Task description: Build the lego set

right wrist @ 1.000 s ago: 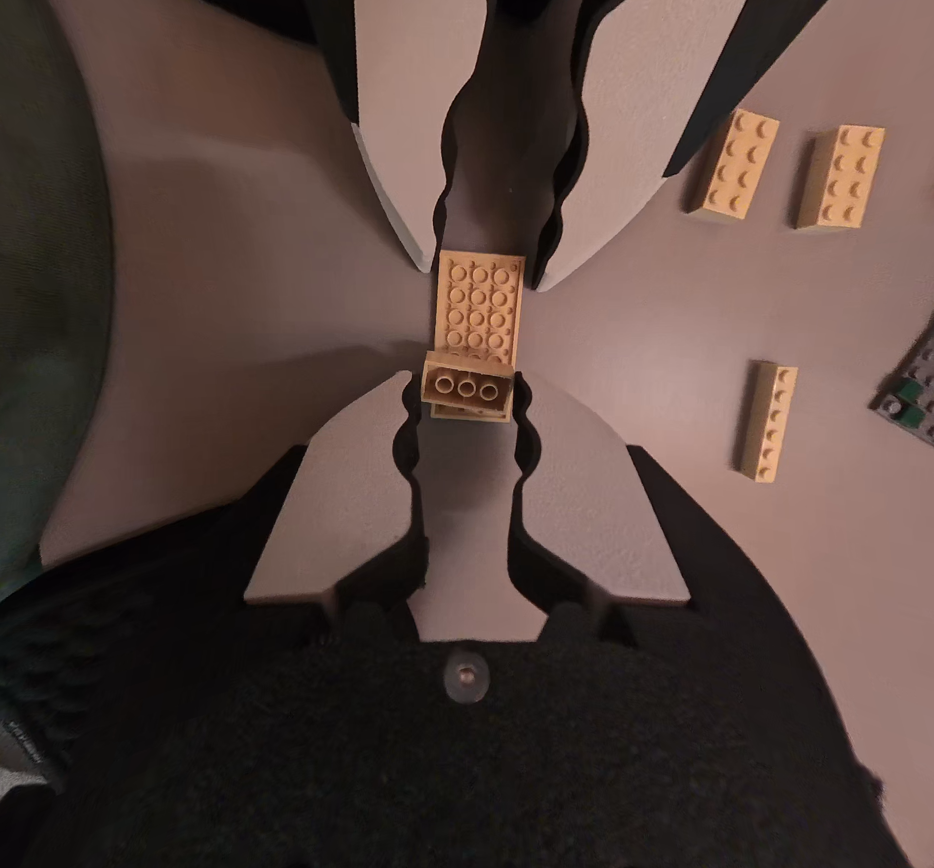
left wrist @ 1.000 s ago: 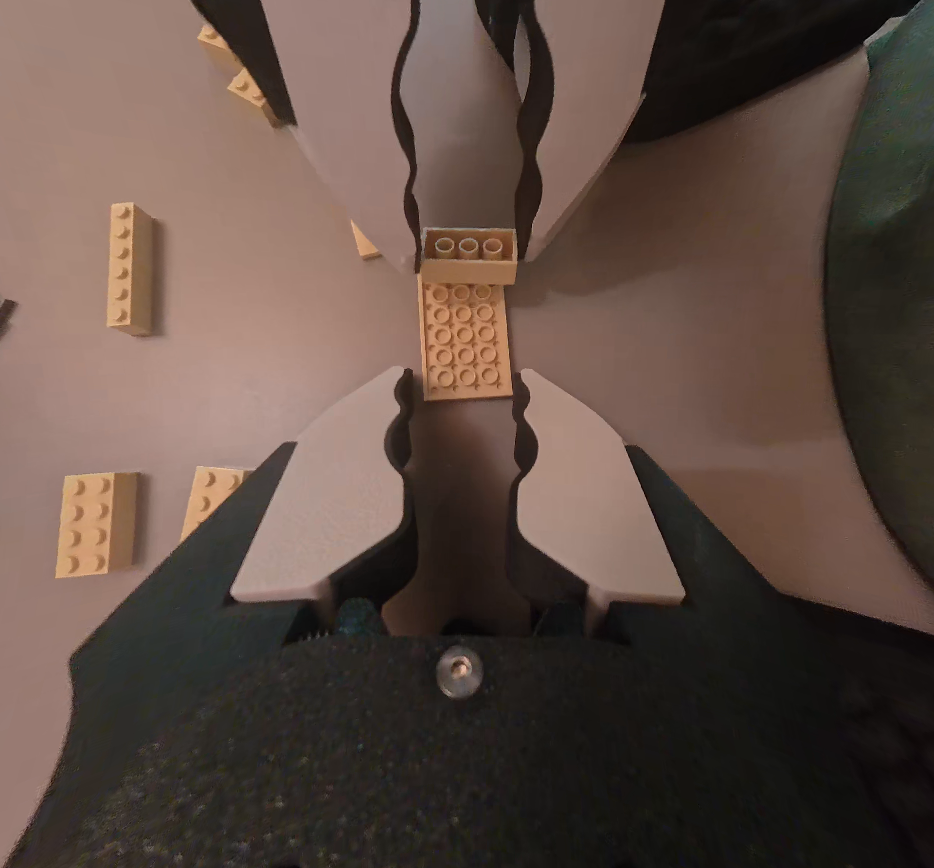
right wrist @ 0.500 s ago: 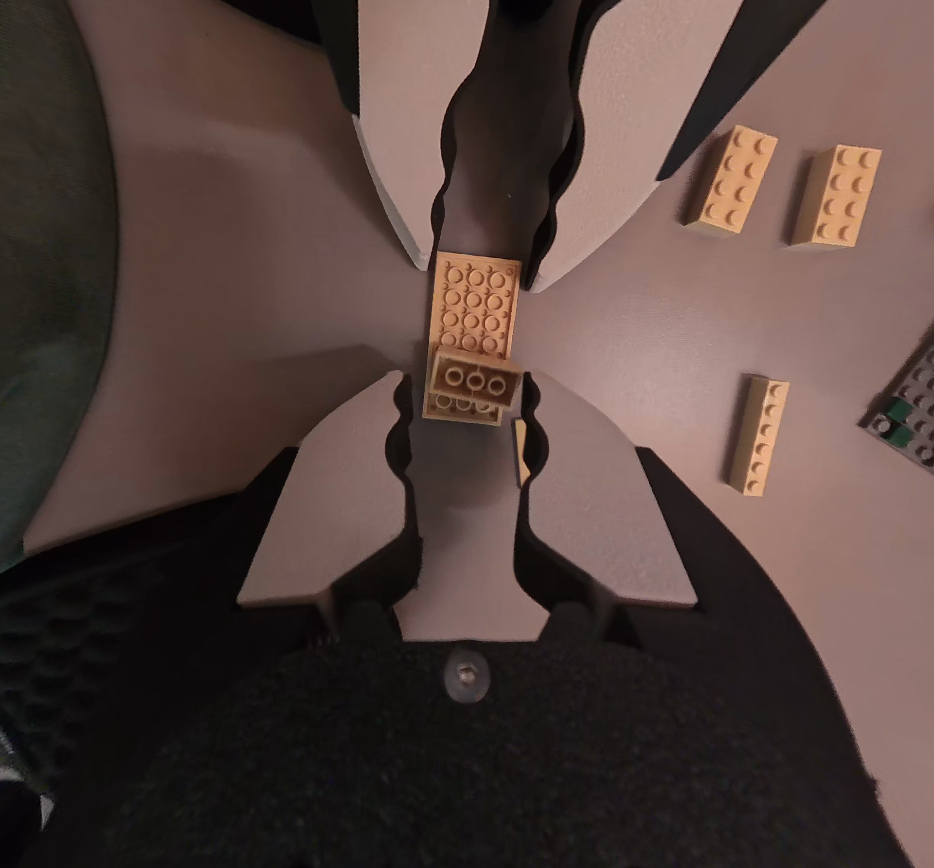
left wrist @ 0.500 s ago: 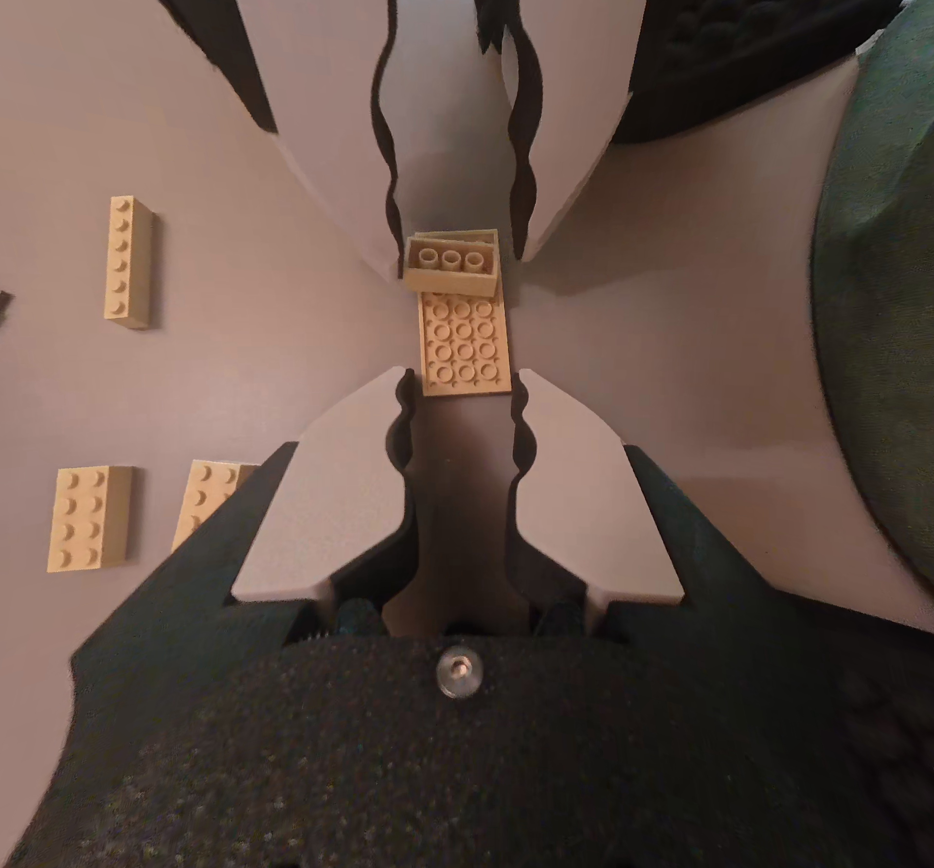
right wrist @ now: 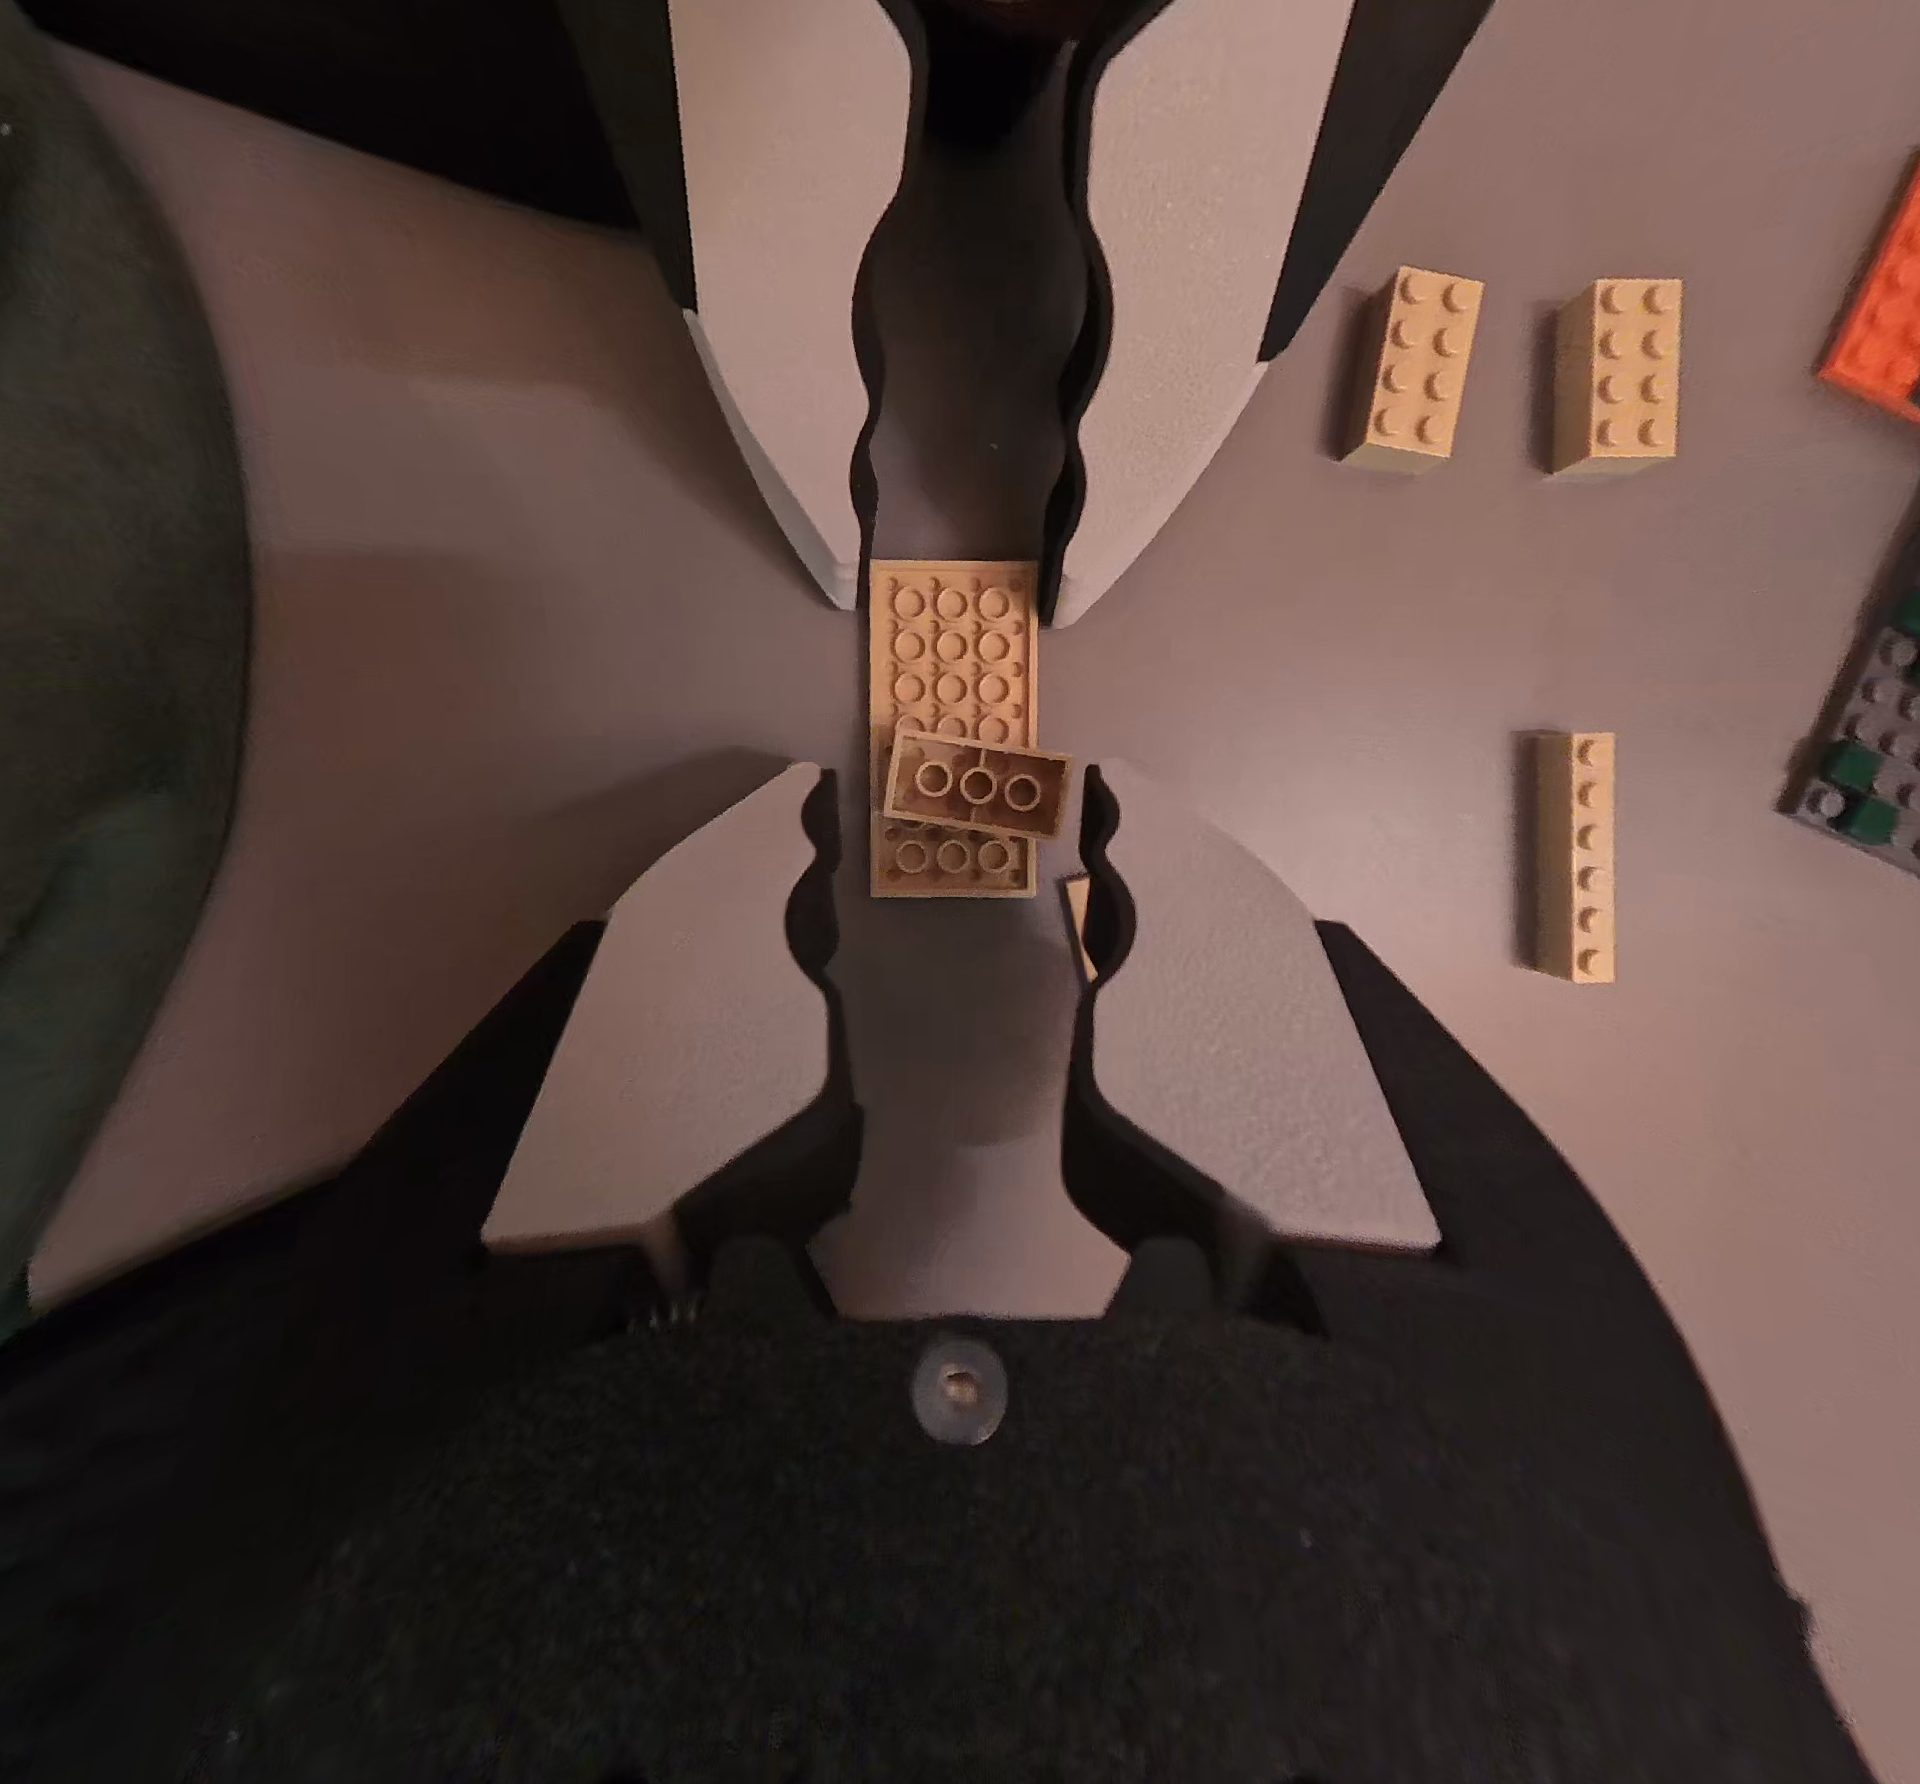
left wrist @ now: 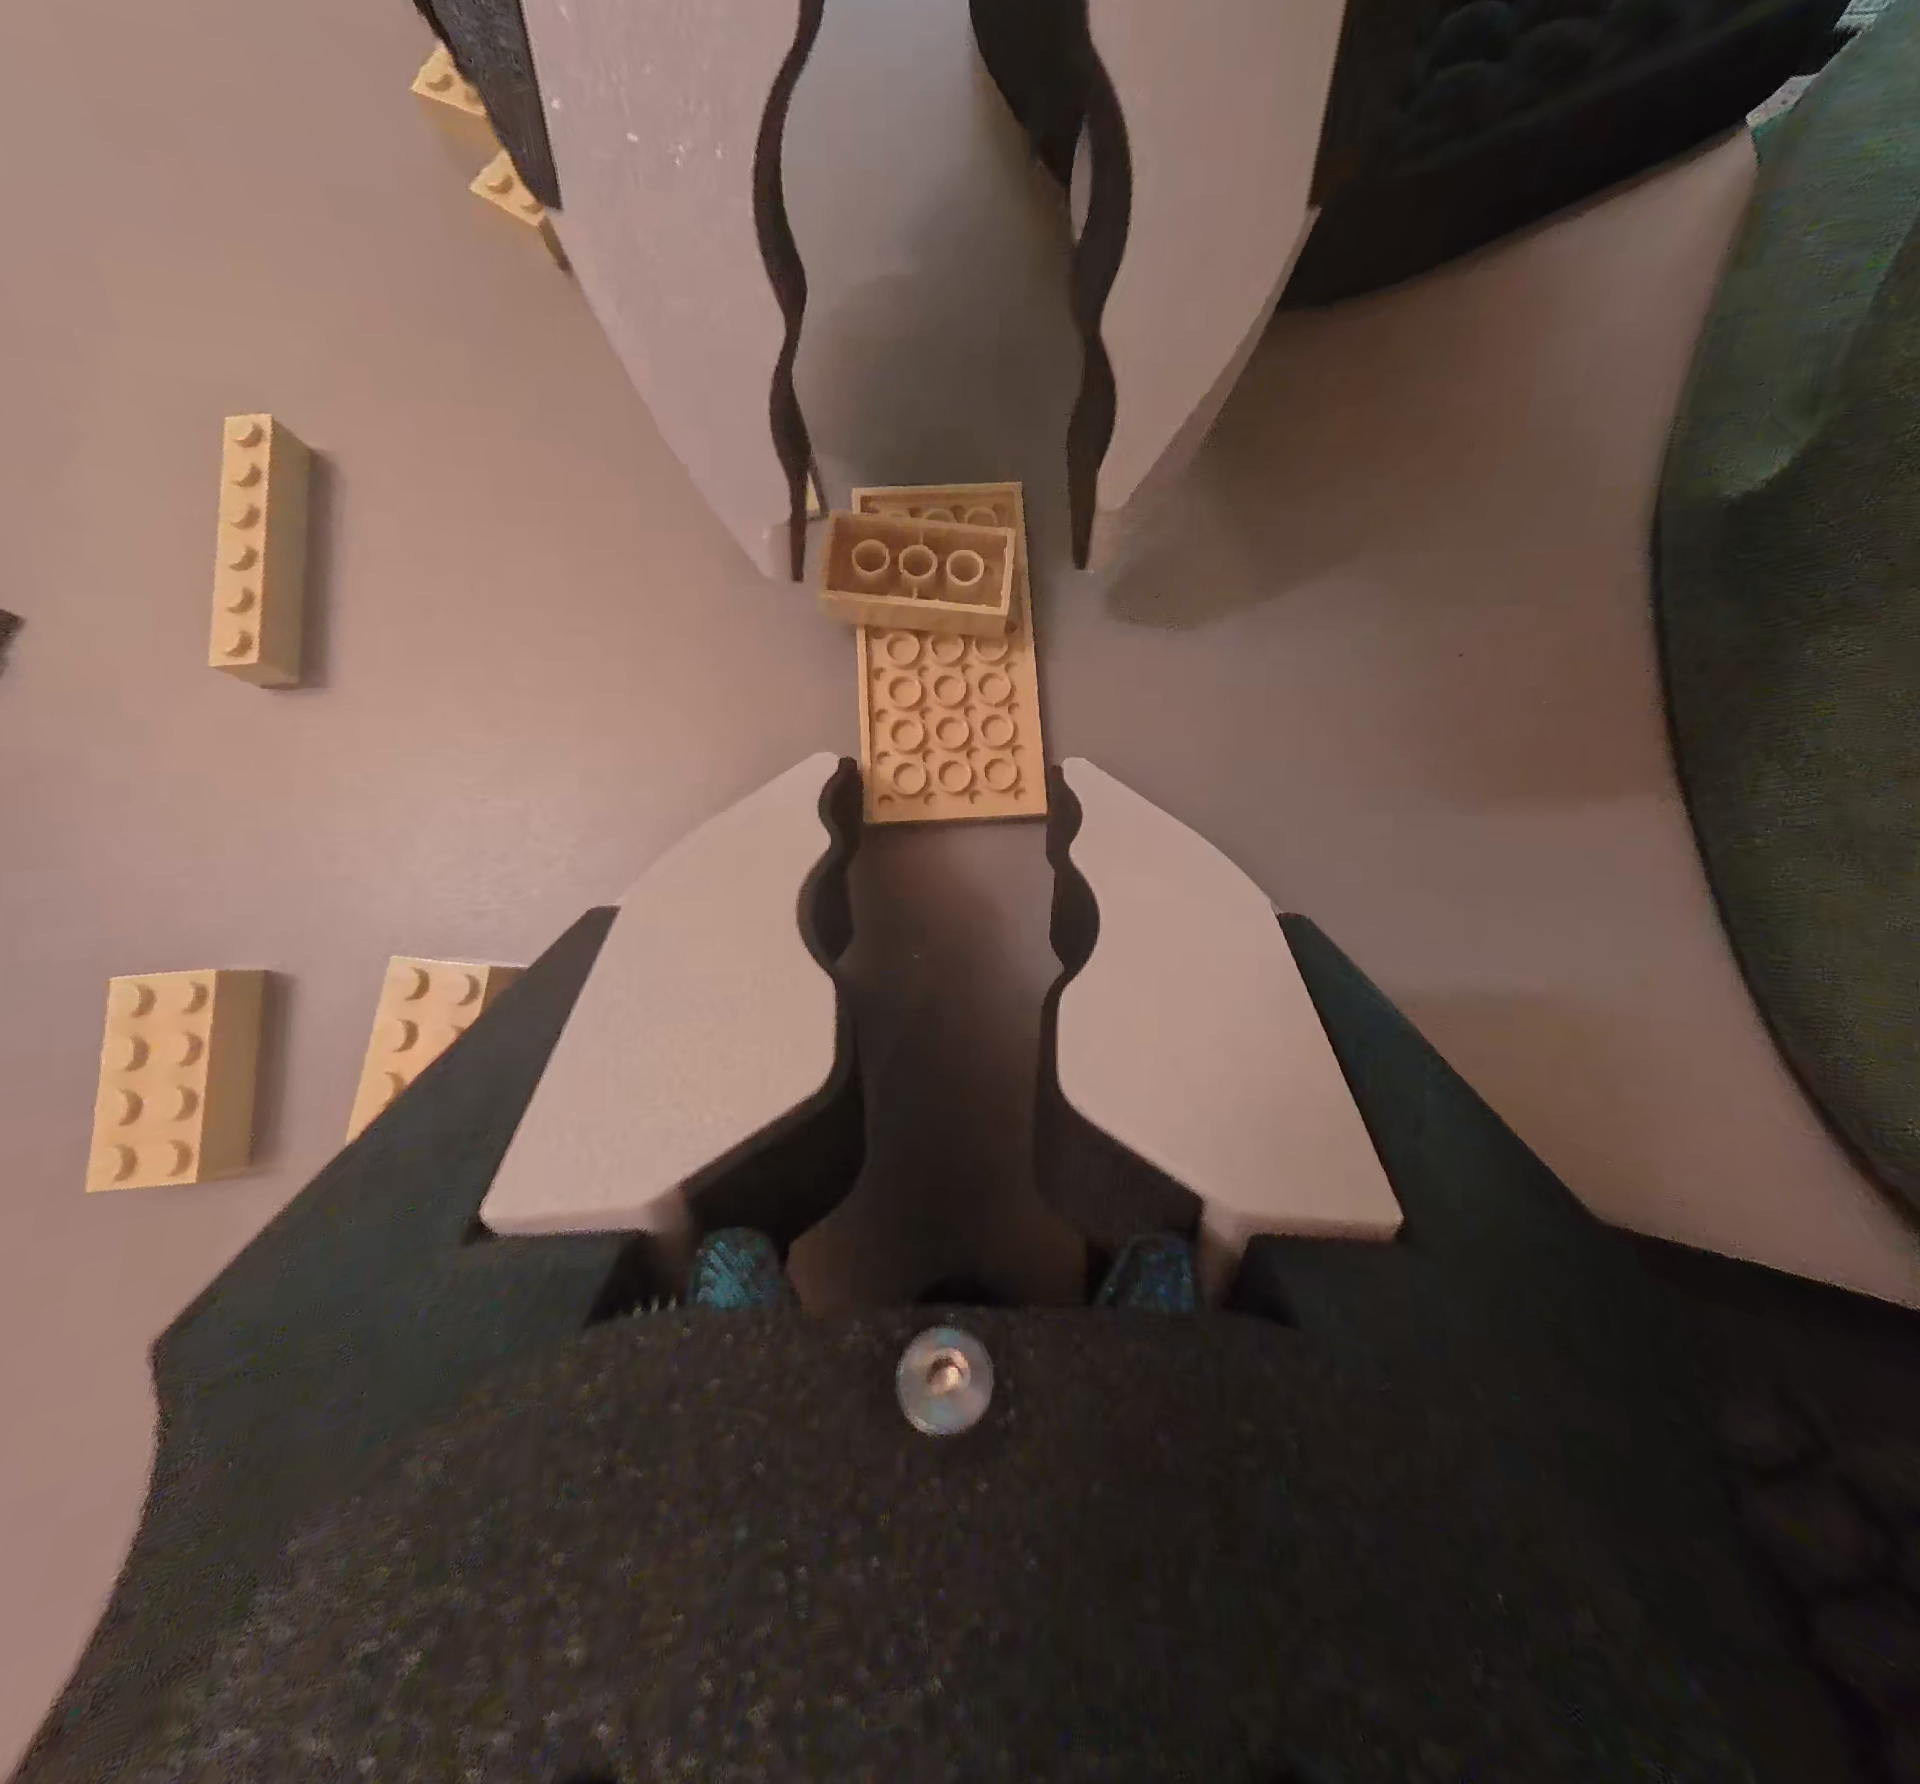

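Note:
A tan plate (left wrist: 951, 726) lies underside up on the grey table. My left gripper (left wrist: 951, 778) is closed on the plate's near end, fingertips against both long edges. It shows from the far side in the right wrist view (right wrist: 951, 586). A tan 2x4 brick (right wrist: 977, 787), hollow side up, rests askew on the plate (right wrist: 951, 654) near the other end. My right gripper (right wrist: 956, 778) is open around the brick, with a gap on each side. In the left wrist view the right gripper (left wrist: 935, 545) stands wide of the brick (left wrist: 914, 576).
Loose tan bricks lie to one side: a long narrow one (right wrist: 1574, 856) and two 2x4 bricks (right wrist: 1413, 373) (right wrist: 1616, 373). An orange plate (right wrist: 1886, 321) and a grey plate with green pieces (right wrist: 1870, 747) sit at the right edge. Dark green fabric (right wrist: 94, 591) lies on the left. My two grippers' fingertips are within a few centimetres of each other.
My right gripper has opened and let go of the 2x4 brick, which now lies crooked on the plate. The left gripper and the plate have not moved.

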